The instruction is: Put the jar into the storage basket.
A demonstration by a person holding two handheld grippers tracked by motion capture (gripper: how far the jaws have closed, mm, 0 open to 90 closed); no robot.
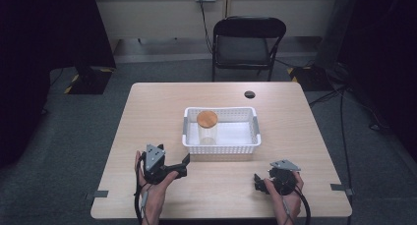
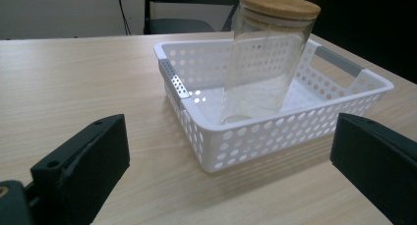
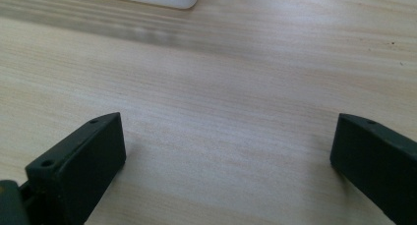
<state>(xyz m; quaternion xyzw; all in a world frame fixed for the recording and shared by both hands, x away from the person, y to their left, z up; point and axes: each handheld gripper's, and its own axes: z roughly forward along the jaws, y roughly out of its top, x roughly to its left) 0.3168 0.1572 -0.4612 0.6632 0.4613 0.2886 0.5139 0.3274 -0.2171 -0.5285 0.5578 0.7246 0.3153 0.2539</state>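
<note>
Left gripper [image 1: 183, 165] and right gripper [image 1: 259, 182] rest low on the table [image 1: 147, 112], jaws wide apart, holding nothing; just past them sits a white basket [image 1: 221, 146]; inside it stands a glass jar [image 1: 207, 131] with a wooden lid [image 1: 207, 118]

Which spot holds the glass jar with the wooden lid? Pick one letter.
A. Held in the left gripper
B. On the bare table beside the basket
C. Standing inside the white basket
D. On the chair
C: the jar stands inside the basket, toward its left end, and both grippers are open and empty.
</note>
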